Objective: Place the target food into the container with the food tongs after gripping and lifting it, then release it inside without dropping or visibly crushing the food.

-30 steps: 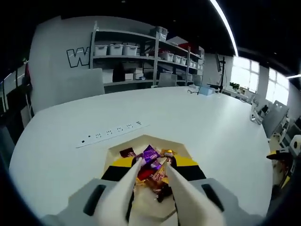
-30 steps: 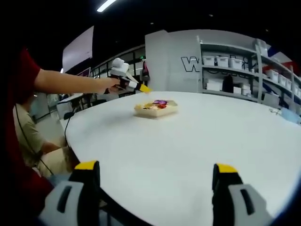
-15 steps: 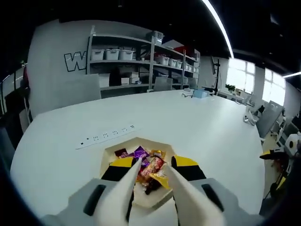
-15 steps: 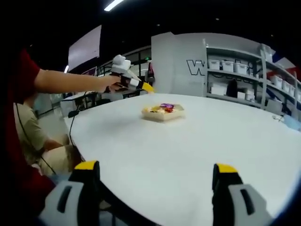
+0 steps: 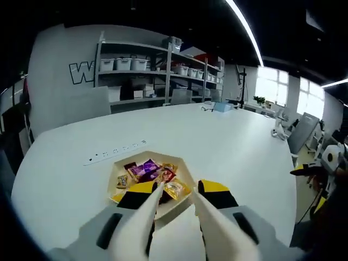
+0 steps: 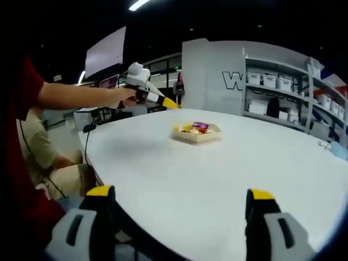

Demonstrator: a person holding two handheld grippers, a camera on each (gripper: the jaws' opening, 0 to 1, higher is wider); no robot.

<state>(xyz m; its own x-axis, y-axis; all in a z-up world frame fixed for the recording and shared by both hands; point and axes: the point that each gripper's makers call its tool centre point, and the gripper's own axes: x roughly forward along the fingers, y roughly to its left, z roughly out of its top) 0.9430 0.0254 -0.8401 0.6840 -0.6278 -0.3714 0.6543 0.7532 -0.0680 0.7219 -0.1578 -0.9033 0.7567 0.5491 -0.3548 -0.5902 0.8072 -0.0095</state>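
Left gripper view looks down along two pale tongs (image 5: 174, 217) that rise from the left gripper (image 5: 175, 191) and run forward side by side with a narrow gap between them. Nothing can be seen pinched between the tips. Just beyond those tips, and partly hidden by them, sits the container (image 5: 145, 175) — a shallow cream tray with angled corners, resting on the white table (image 5: 228, 141). Wrapped sweets (image 5: 149, 173) lie loose inside it: purple, gold and dark wrappers, with a gold one nearest the tongs' tips. Past the tray, further ahead of the gripper, a strip of power sockets (image 5: 117, 152) is set flush into the table top. Shelving (image 5: 157, 70) with pale bins stands along the wall beyond.

Right gripper view shows the right gripper (image 6: 179, 212) with its jaws set wide apart — yellow-tipped, grey-bodied, nothing between them. Well ahead of it and slightly to the right on the same table (image 6: 217, 179) lies the tray (image 6: 196, 132) with its colourful sweets (image 6: 196, 128). To the left of the tray a person's bare forearm (image 6: 81, 97) reaches in, its hand holding the left gripper (image 6: 145, 93) just short of the tray and raised above the table. A red sleeve (image 6: 24, 109) fills the near left edge.
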